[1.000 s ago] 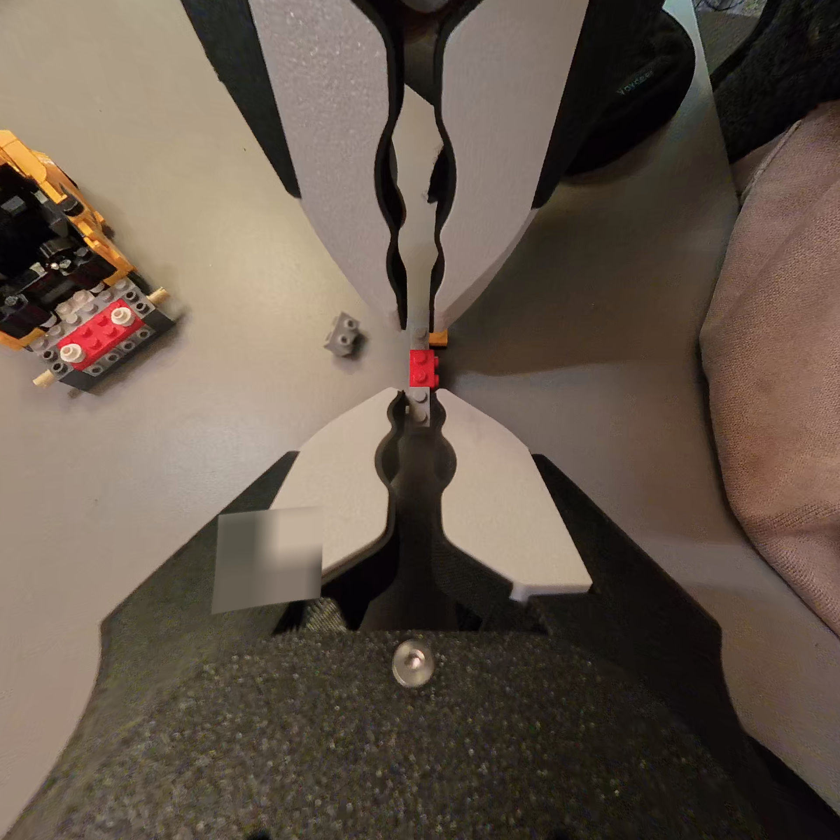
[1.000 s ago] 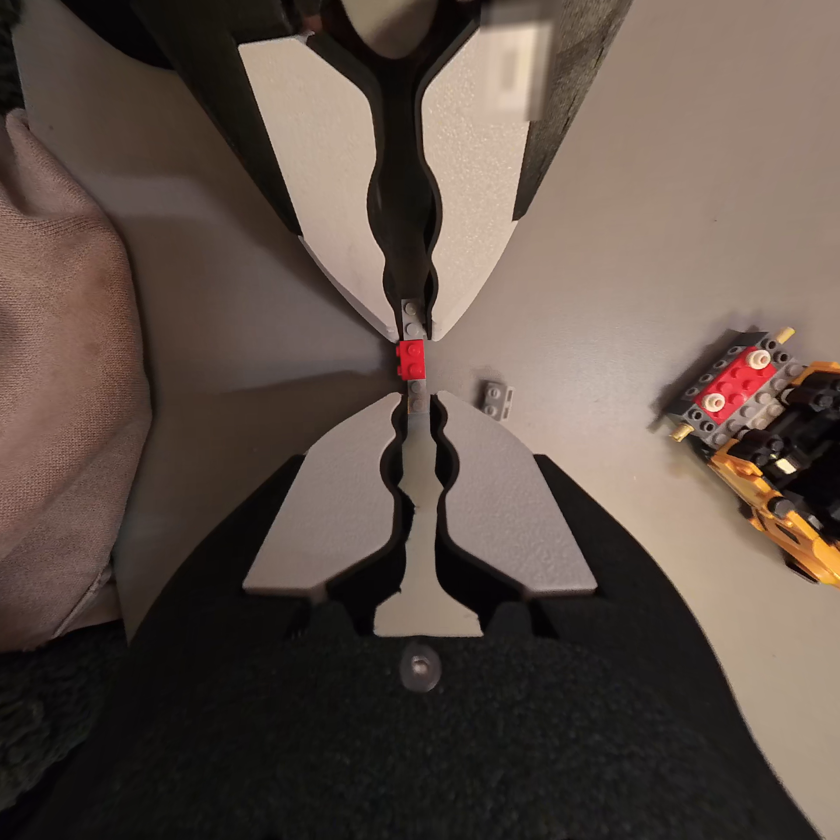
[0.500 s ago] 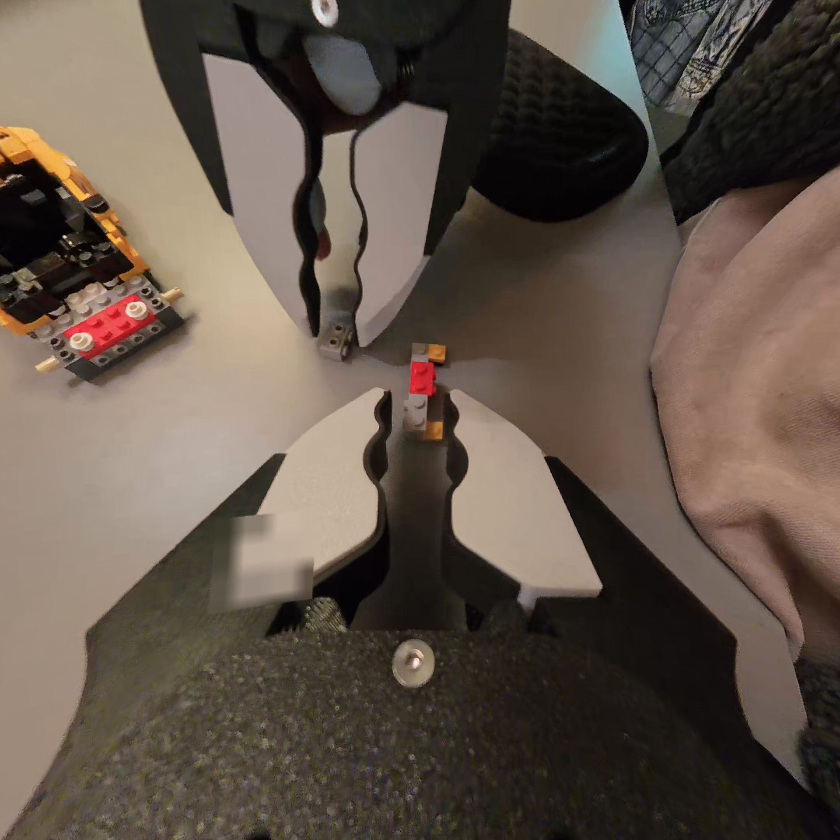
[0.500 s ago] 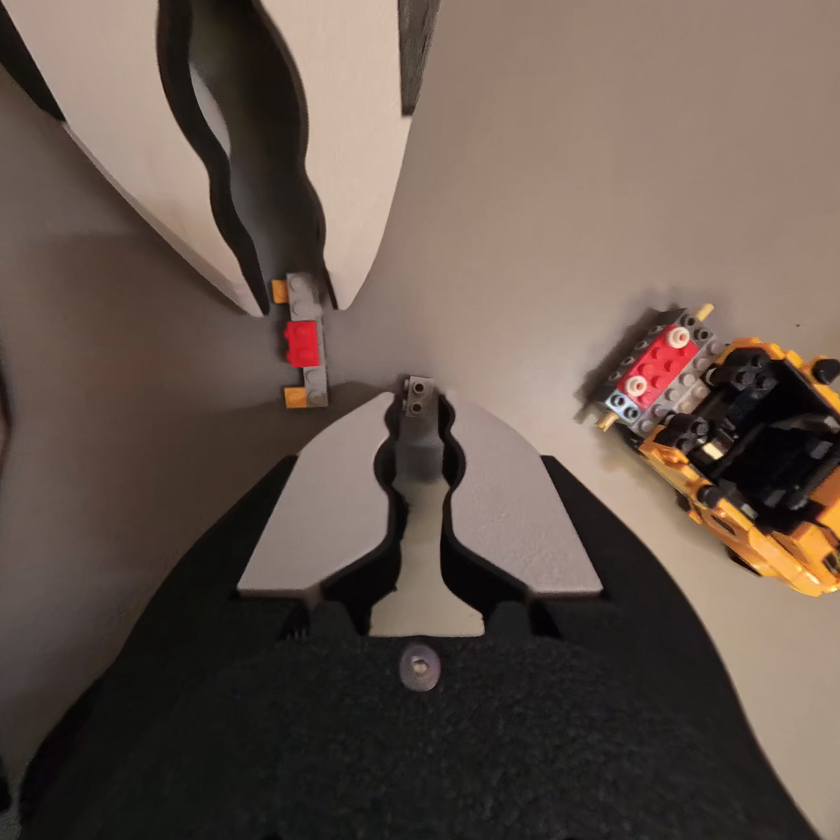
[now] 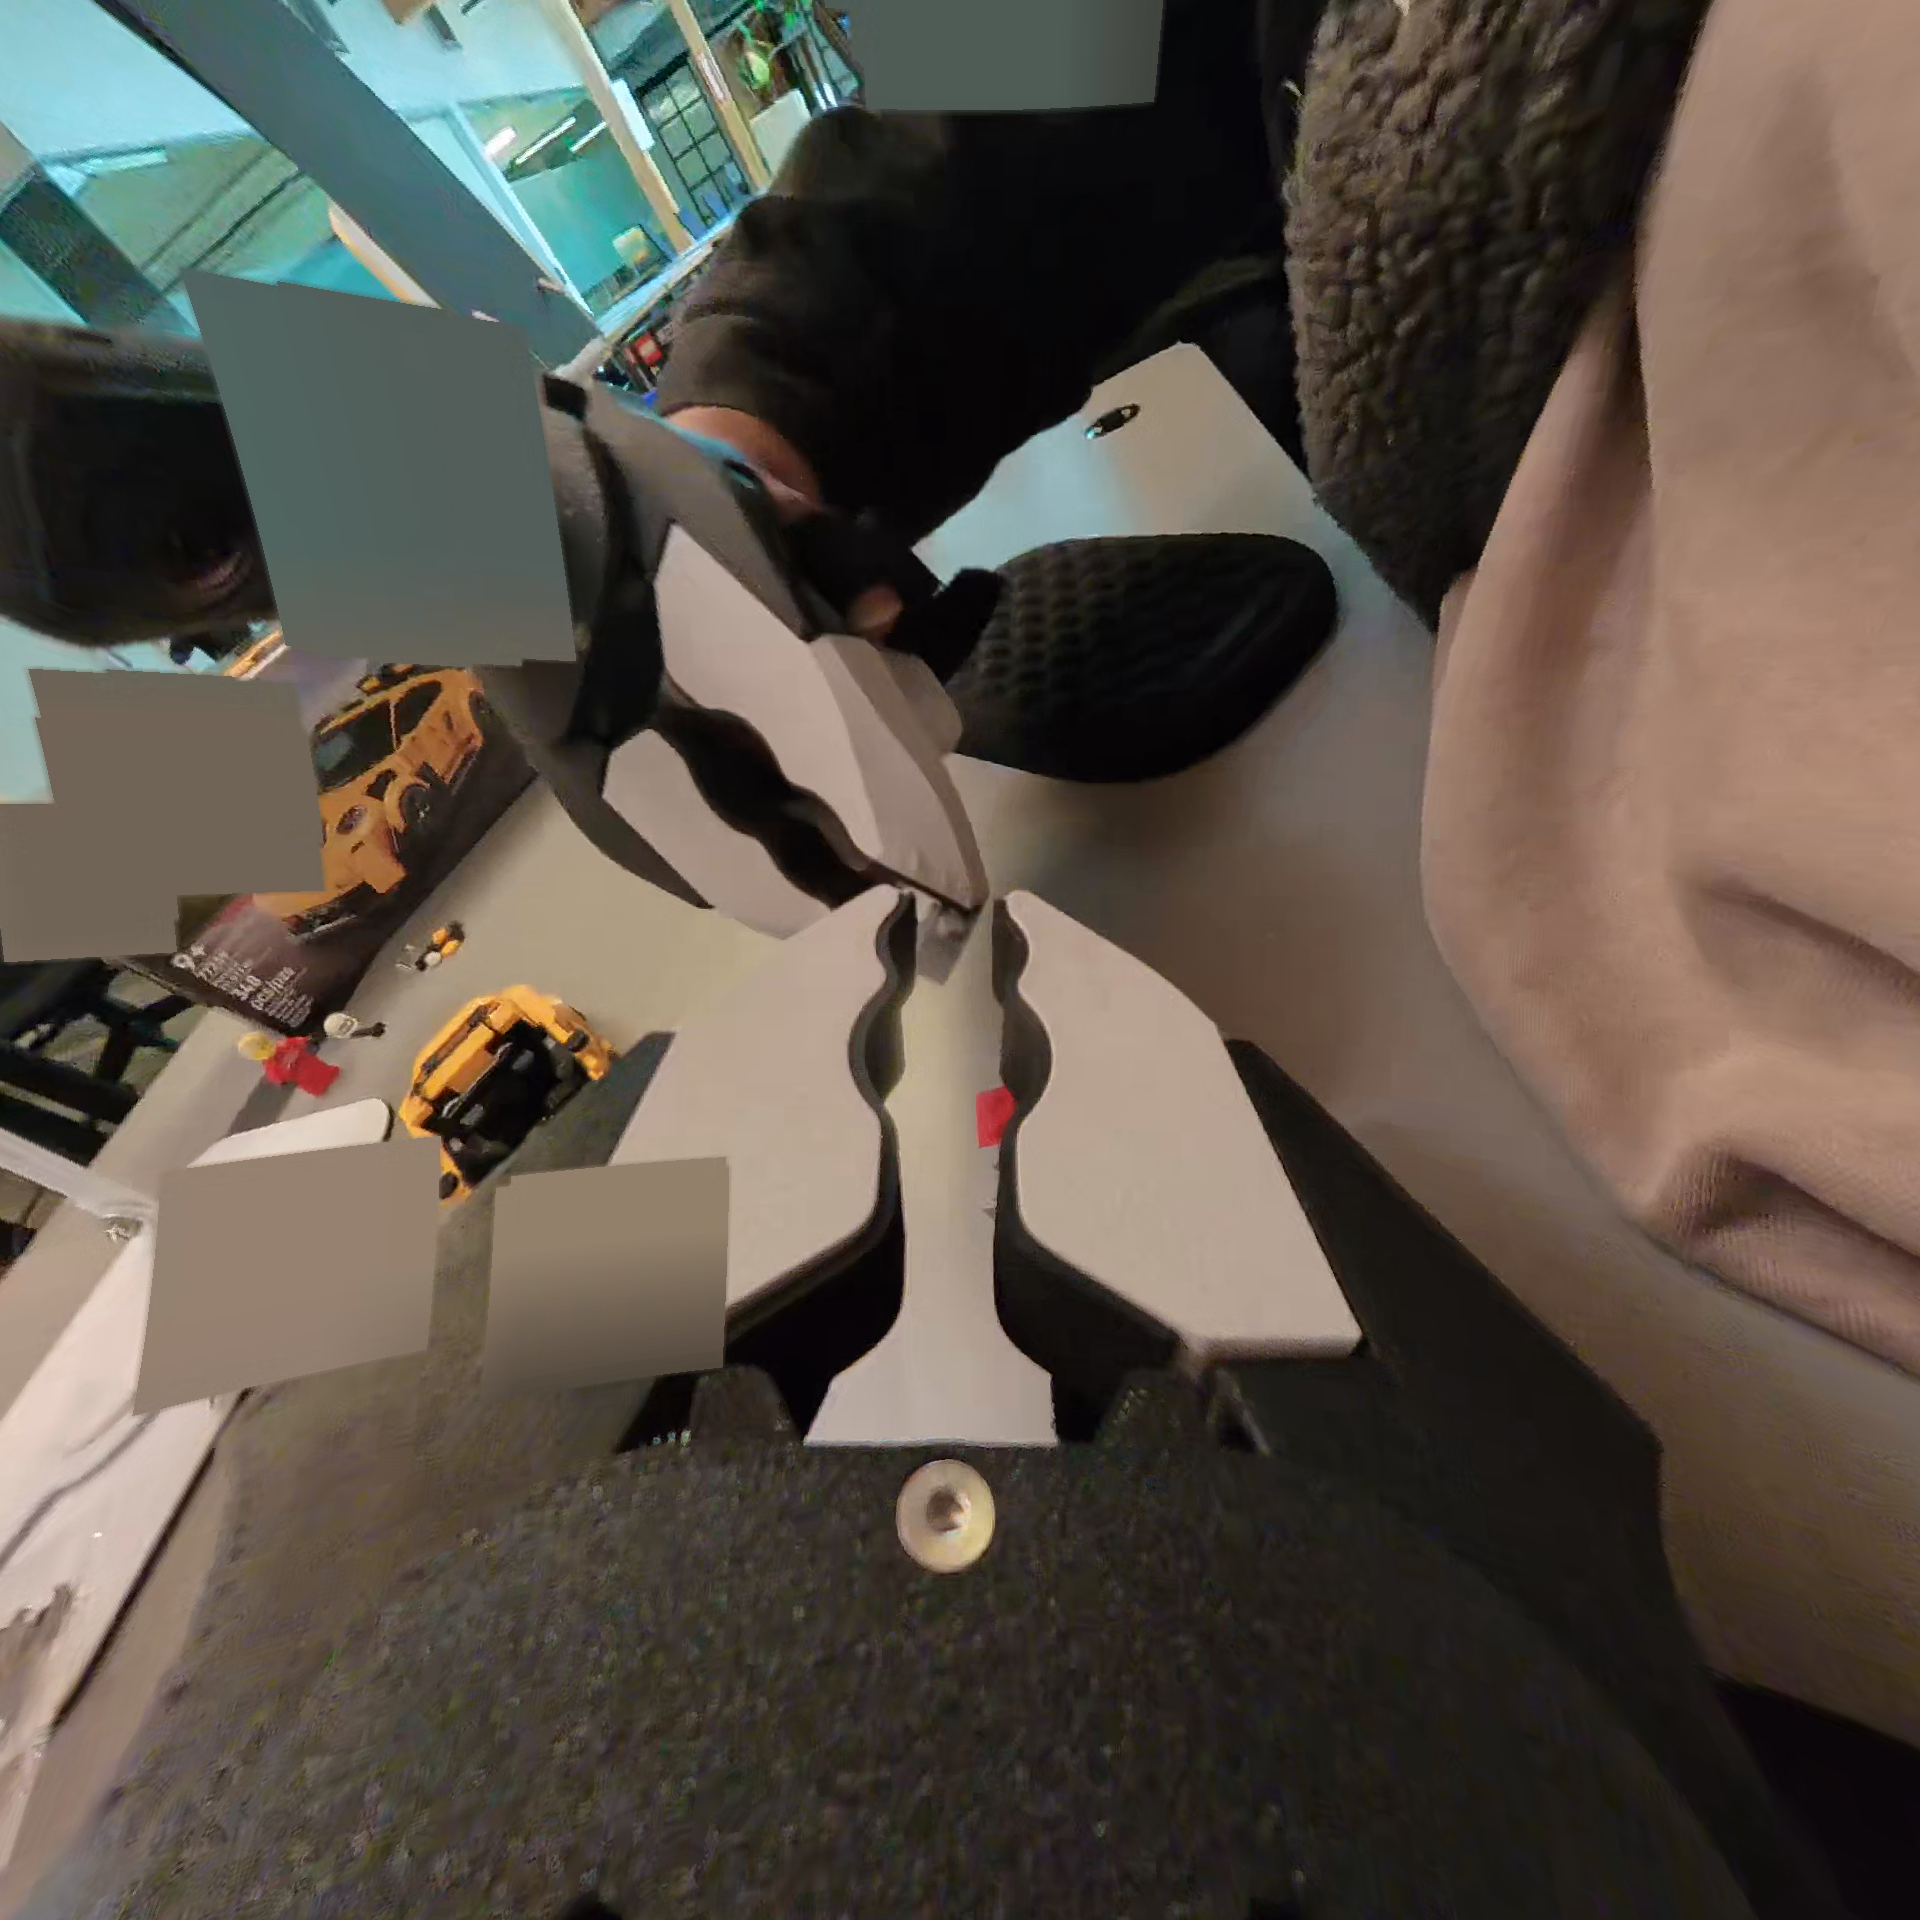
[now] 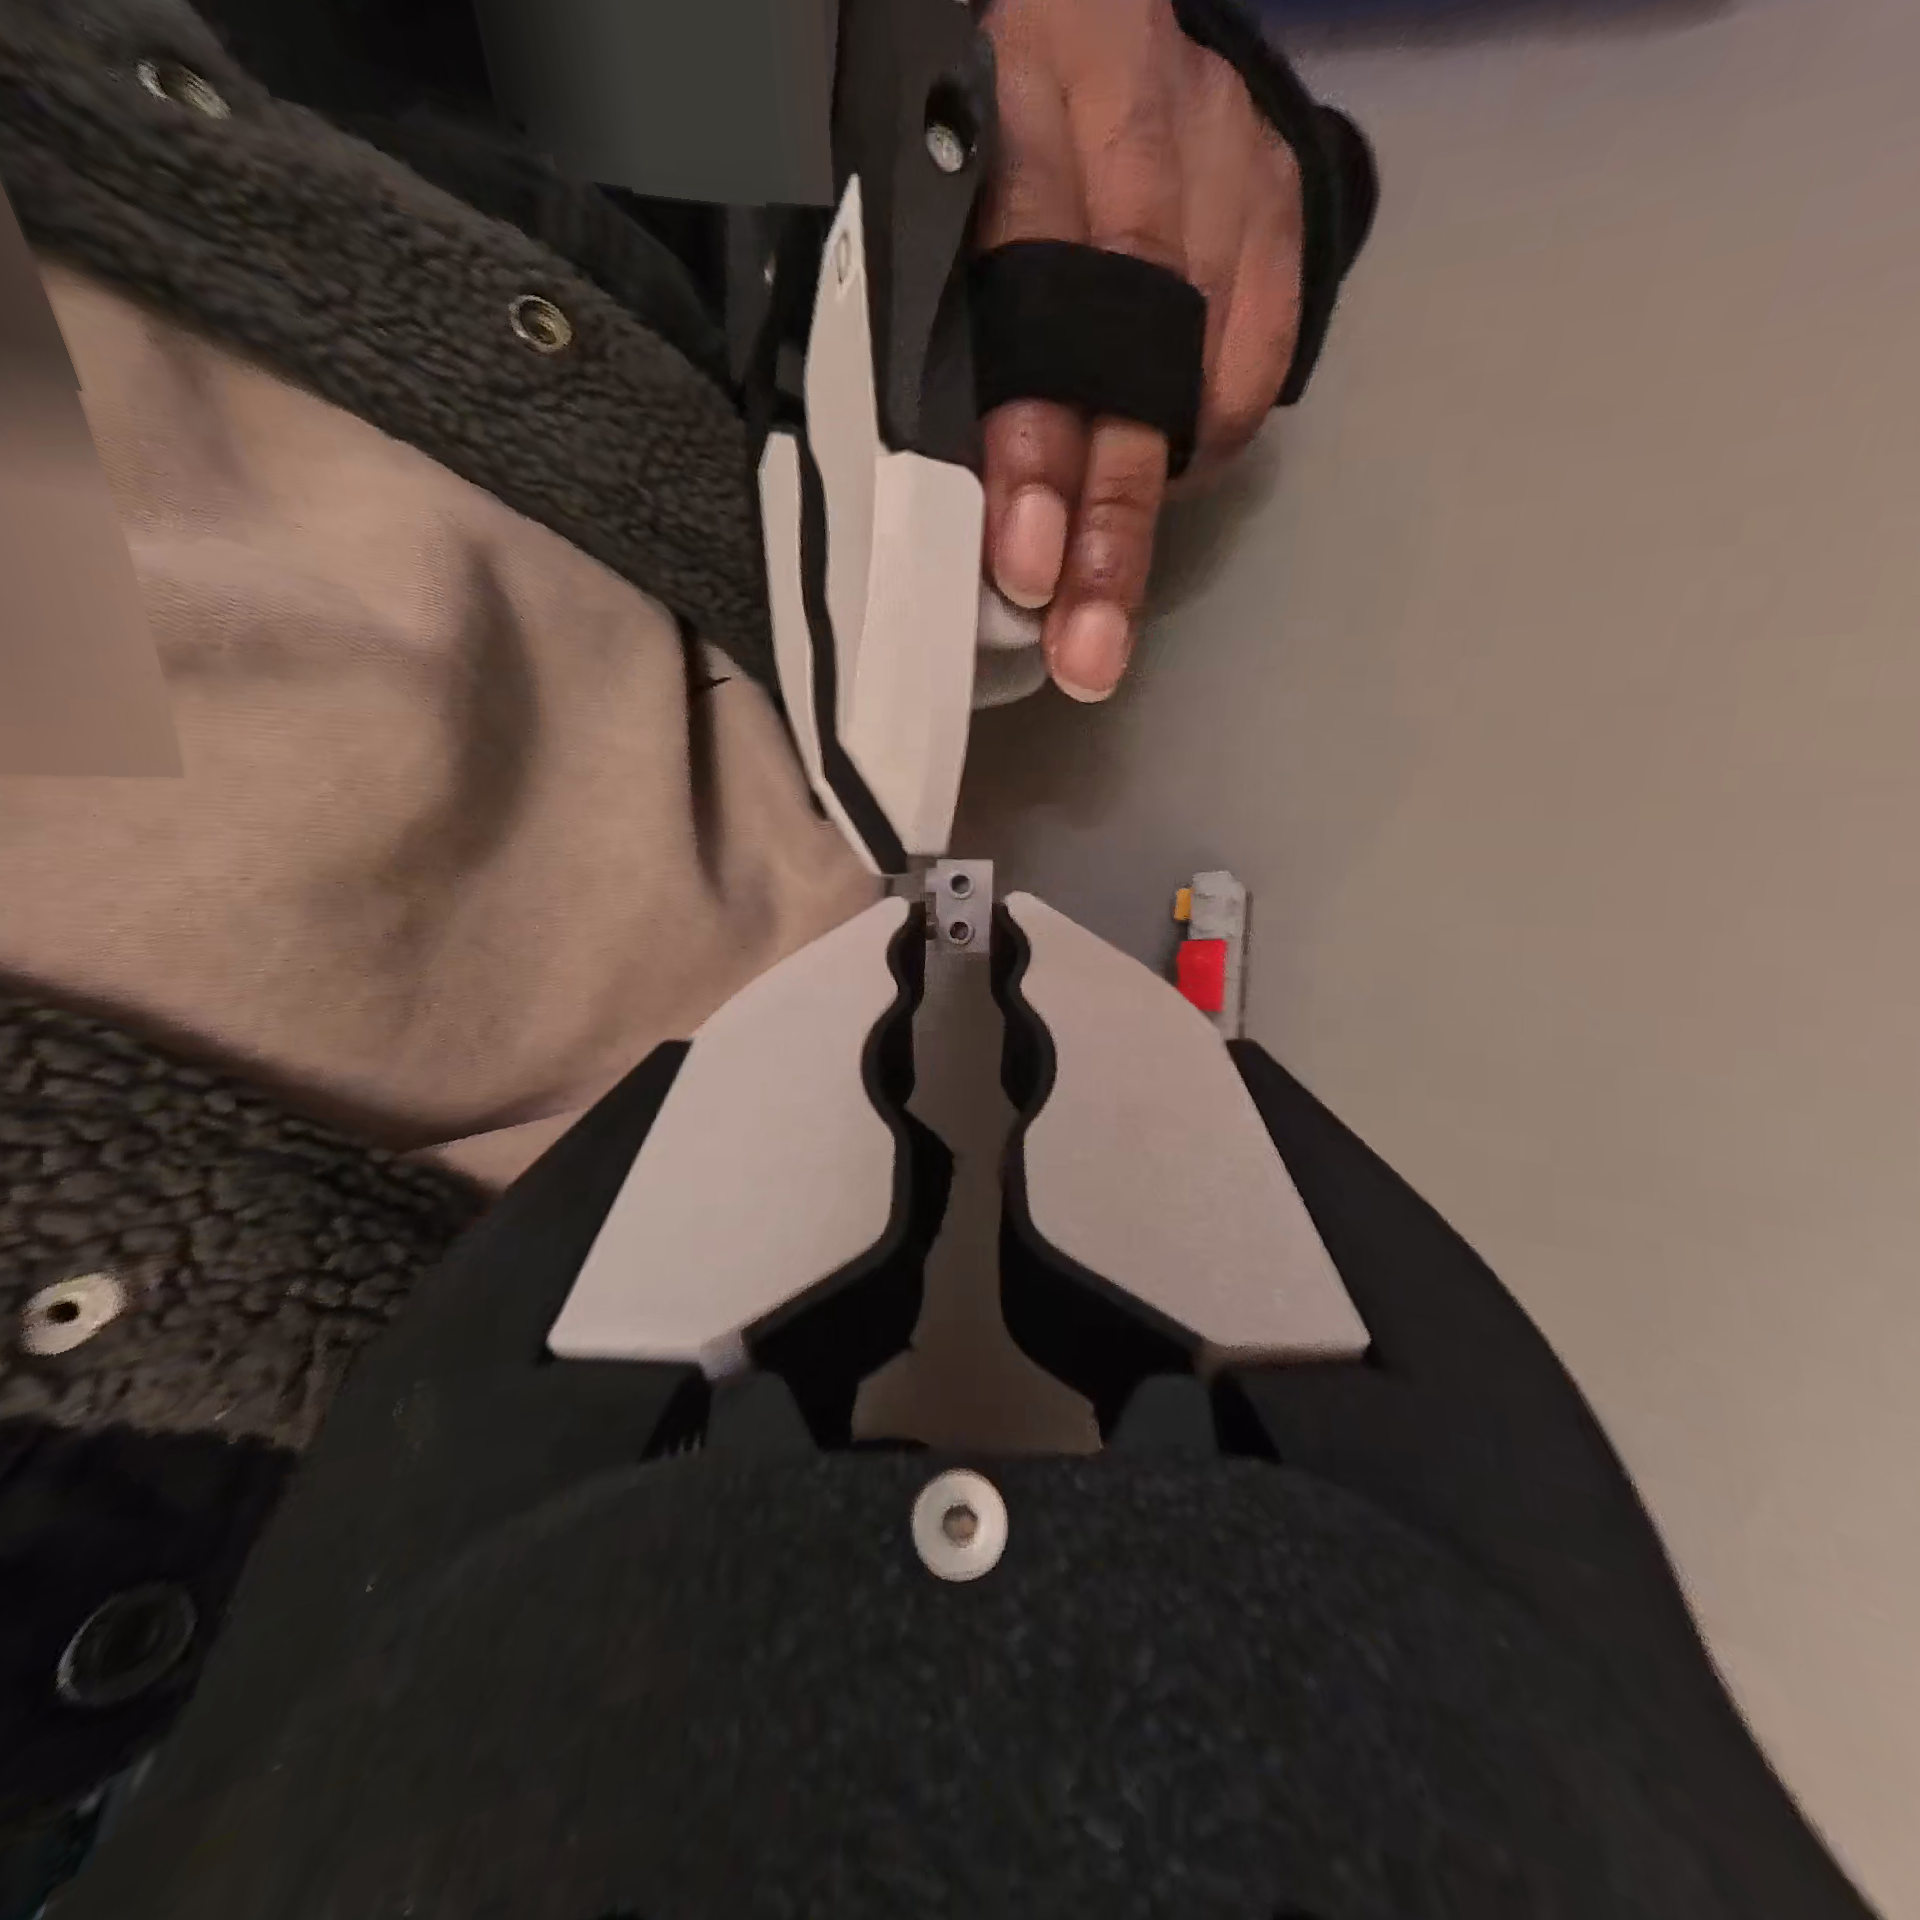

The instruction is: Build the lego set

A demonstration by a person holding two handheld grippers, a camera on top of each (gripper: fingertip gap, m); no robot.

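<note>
Up off the desk (image 6: 1558,727), a small grey brick (image 6: 962,912) sits pinched at the tips of the right claw (image 6: 956,914). Meeting it tip to tip, the left claw (image 6: 914,852) is closed on the brick's far edge. Below, a grey strip (image 6: 1216,951) with a red brick lies on the desk; the yellow car (image 5: 499,1070) stands well apart.

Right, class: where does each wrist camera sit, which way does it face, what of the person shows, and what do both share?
Left wrist view: on the left tool, facing low across the table toward the yellow car; shows beige clothing and the right hand.
Right wrist view: on the right tool, which pinches a small grey piece, facing down at the table; shows beige clothing and the left hand.
Shared: both tools meeting tip to tip, the red brick, the table.
</note>
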